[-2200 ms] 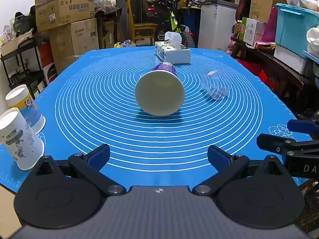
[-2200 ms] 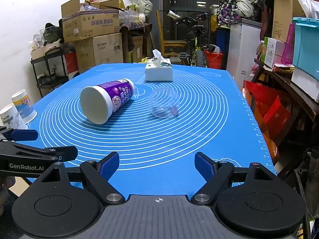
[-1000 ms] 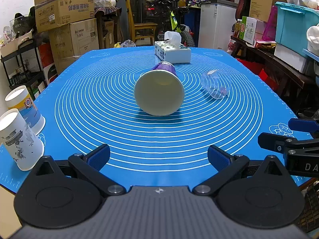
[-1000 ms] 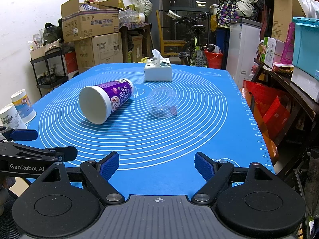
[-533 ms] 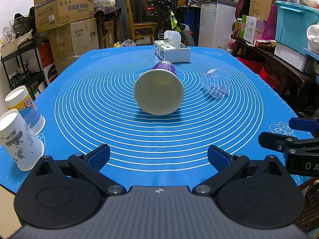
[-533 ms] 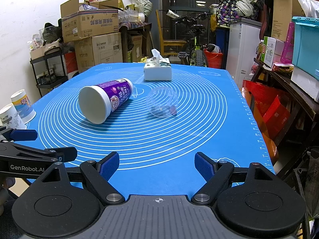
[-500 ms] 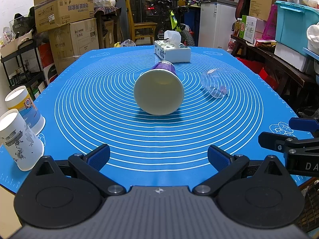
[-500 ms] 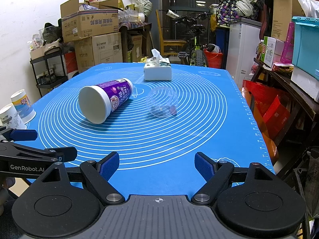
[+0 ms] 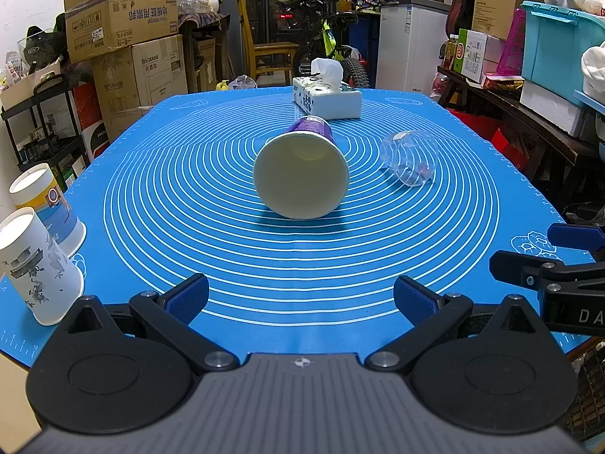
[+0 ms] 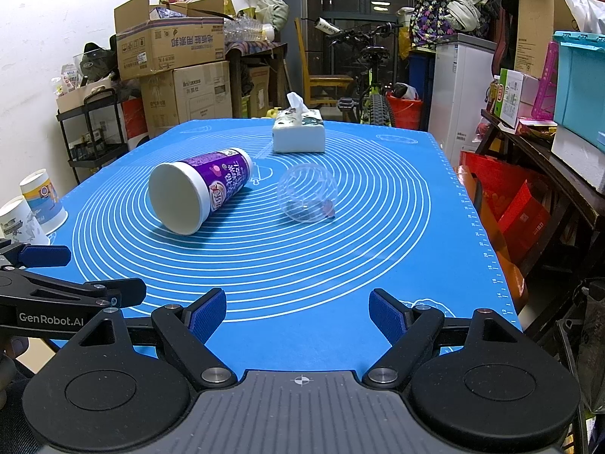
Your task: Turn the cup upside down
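Note:
A purple and white paper cup (image 9: pixel 301 174) lies on its side in the middle of the blue mat (image 9: pixel 227 249), its open mouth facing me; it also shows in the right wrist view (image 10: pixel 200 189). A clear plastic cup (image 9: pixel 410 159) lies on its side to its right, seen too in the right wrist view (image 10: pixel 307 193). My left gripper (image 9: pixel 301 297) is open and empty near the mat's front edge, well short of the paper cup. My right gripper (image 10: pixel 297 316) is open and empty at the front right.
A tissue box (image 9: pixel 327 96) stands at the far end of the mat. Two upright paper cups (image 9: pixel 39 265) stand at the mat's front left corner. Cardboard boxes (image 9: pixel 124 26), shelves, a bicycle and crates surround the table.
Almost nothing differs. Both grippers have stayed open and near the front edge, with only a slight drift of view. The cups have not moved.

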`<state>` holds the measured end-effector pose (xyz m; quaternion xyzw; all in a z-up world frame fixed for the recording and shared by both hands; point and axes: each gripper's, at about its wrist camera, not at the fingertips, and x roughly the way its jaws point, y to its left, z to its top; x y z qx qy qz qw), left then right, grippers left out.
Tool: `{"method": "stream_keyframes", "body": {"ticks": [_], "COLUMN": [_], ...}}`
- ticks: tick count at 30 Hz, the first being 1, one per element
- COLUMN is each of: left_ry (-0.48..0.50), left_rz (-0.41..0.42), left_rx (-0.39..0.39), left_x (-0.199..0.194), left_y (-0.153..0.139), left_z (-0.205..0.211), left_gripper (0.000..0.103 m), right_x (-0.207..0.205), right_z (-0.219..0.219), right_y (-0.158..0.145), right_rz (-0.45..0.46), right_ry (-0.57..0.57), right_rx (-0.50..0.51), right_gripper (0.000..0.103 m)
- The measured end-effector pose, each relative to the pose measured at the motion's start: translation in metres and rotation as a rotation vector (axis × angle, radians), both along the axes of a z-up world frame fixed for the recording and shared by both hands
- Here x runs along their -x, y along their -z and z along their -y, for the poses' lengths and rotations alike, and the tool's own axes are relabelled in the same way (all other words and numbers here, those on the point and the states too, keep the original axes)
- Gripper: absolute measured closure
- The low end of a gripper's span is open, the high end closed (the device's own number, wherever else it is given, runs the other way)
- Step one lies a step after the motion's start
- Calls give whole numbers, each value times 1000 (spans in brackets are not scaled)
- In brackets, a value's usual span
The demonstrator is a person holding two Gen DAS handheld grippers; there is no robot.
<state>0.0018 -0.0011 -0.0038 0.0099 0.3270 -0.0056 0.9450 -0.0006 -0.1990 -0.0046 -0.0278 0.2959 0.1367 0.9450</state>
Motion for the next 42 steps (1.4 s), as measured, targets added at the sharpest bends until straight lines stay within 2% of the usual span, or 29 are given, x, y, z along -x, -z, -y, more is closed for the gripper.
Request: {"method": "stream_keyframes", "body": {"ticks": [15,20,30,35,38,42], "left_ry": [-1,4,35,3,-25,-4], "left_rz": [5,17,-2,-56,-96,-162], "left_rx": [-11,-14,-61,-149,-165,-197], "left_x": [-2,-13,-87,-138,-159,-176], "left_y": [1,-10,-40,-31,-27,-19], "left_z": [1,0,8,16,13,15], "left_gripper": [0,1,0,1,1,1], "right_x": [-3,-9,-38,-55,-61,-66], "right_z": [3,9,12,16,19,23], "right_y": [-5,-6,-20,-24,-23,-18], "right_rz": [4,18,59,69,65,55], "right_ry": [1,5,22,34,41,47], "right_rx": [-6,-14,-39,-42,-45,-38], "right_gripper": [18,18,18,18,18,18]}}
